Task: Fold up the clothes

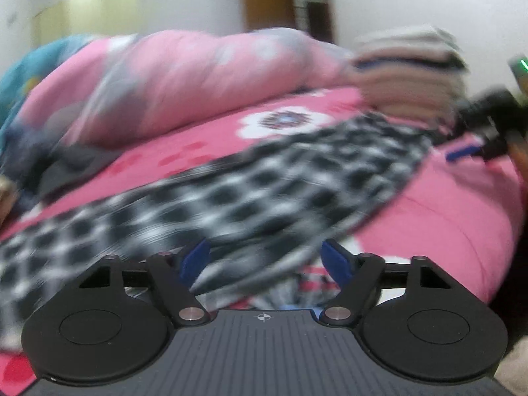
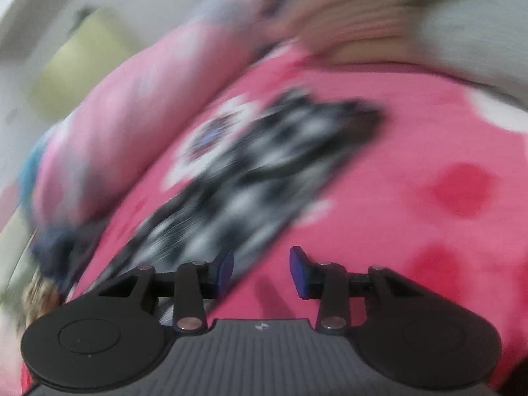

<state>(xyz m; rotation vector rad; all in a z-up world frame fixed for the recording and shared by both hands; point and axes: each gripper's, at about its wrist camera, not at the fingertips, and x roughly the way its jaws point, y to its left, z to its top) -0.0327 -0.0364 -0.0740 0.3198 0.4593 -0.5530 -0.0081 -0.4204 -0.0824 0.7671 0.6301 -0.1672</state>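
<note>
Both claws, left gripper [image 1: 265, 260] and right gripper [image 2: 261, 272], agape and empty above checked garment [image 1: 231, 194] (pink bedspread [image 1: 445, 217] beyond its edges).

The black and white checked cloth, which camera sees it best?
The left wrist camera. There the checked cloth stretches long across the pink bedspread, blurred but with its squares readable. The right wrist camera shows the same cloth as a smaller, more smeared strip.

Home bedroom: bed with pink floral sheet [image 1: 445, 217], bunched pink quilt [image 1: 171, 76], stacked folded clothes [image 1: 409, 72].
</note>
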